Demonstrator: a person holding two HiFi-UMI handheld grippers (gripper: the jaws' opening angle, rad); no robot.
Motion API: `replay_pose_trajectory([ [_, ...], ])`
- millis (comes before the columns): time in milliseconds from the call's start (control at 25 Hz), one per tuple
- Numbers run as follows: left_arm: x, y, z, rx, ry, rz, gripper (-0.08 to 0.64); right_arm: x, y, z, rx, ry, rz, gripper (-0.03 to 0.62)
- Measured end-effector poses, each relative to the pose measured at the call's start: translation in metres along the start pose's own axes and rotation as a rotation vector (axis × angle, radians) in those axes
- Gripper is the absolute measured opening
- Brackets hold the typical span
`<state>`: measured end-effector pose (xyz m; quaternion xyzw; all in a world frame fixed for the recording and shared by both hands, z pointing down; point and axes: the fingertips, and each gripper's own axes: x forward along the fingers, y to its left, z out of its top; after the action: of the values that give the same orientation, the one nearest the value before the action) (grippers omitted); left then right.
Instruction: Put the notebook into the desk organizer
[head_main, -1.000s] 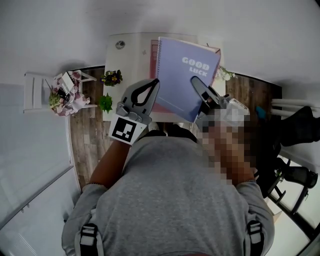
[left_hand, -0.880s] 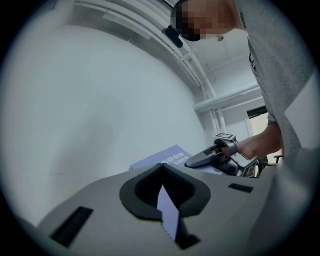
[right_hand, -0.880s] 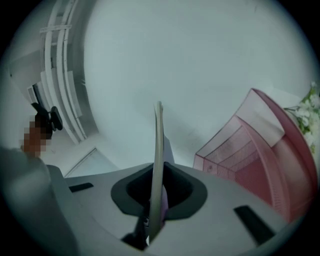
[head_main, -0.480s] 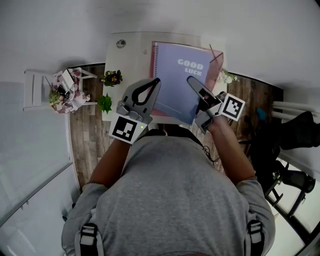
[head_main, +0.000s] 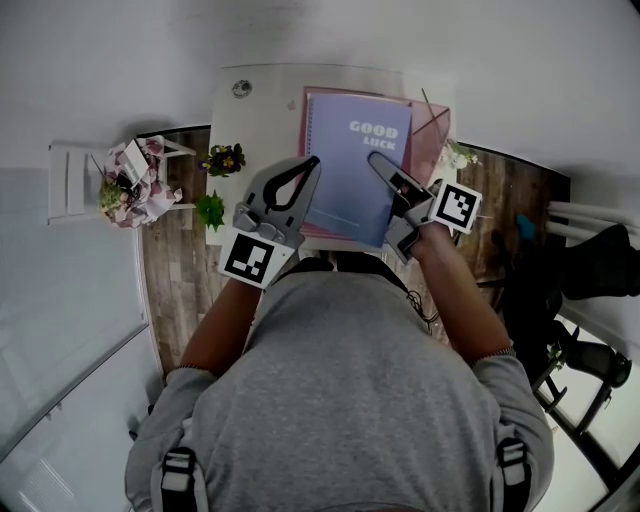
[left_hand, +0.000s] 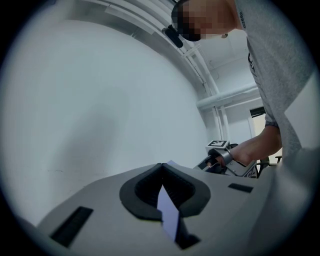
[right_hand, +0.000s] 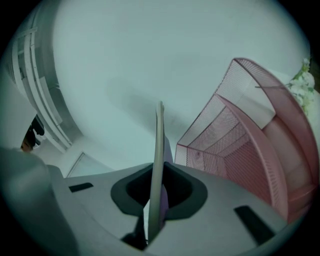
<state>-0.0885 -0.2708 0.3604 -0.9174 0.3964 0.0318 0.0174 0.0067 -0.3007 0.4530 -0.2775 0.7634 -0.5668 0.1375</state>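
Flat lilac notebook (head_main: 355, 170), curved pink mesh organizer (right_hand: 240, 150)

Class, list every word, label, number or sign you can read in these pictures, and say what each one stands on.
"GOOD LUCK": cover of the notebook.
Square black-and-white markers, no letters: one on the left gripper, one on the right gripper.
Print on the person's sleeve: too small to read.

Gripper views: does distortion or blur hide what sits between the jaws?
Left gripper view: heavy fisheye, black corners, yet the notebook edge reads sharp. Right gripper view: same fisheye bows the pink organizer; the notebook, edge-on near the lens, looks soft.
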Motion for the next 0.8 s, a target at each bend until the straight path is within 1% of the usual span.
replay_pose_trajectory([
  [320,0.005,0.005,-0.002,-0.008,0.004,0.004,0.020,0.012,-0.016,0.000,-0.053,0.048,-0.073,0.034],
  [360,0.006,0.006,-0.002,-0.009,0.004,0.004,0.020,0.012,-0.022,0.000,-0.065,0.055,-0.110,0.031],
  [440,0.006,0.008,-0.003,-0.012,0.004,0.004,0.020,0.006,-0.039,-0.001,-0.095,0.072,-0.220,0.031],
  [480,0.006,0.008,-0.004,-0.014,0.003,0.004,0.020,0.004,-0.044,-0.001,-0.108,0.078,-0.257,0.031],
  [520,0.006,0.008,-0.004,-0.014,0.002,0.003,0.020,0.004,-0.047,-0.001,-0.118,0.081,-0.272,0.031],
  [600,0.006,0.008,-0.003,-0.013,-0.001,0.001,0.020,0.007,-0.047,-0.002,-0.142,0.085,-0.263,0.031],
  [800,0.005,0.007,-0.005,-0.016,0.004,-0.002,0.020,0.014,-0.051,-0.006,-0.221,0.116,-0.272,0.034],
])
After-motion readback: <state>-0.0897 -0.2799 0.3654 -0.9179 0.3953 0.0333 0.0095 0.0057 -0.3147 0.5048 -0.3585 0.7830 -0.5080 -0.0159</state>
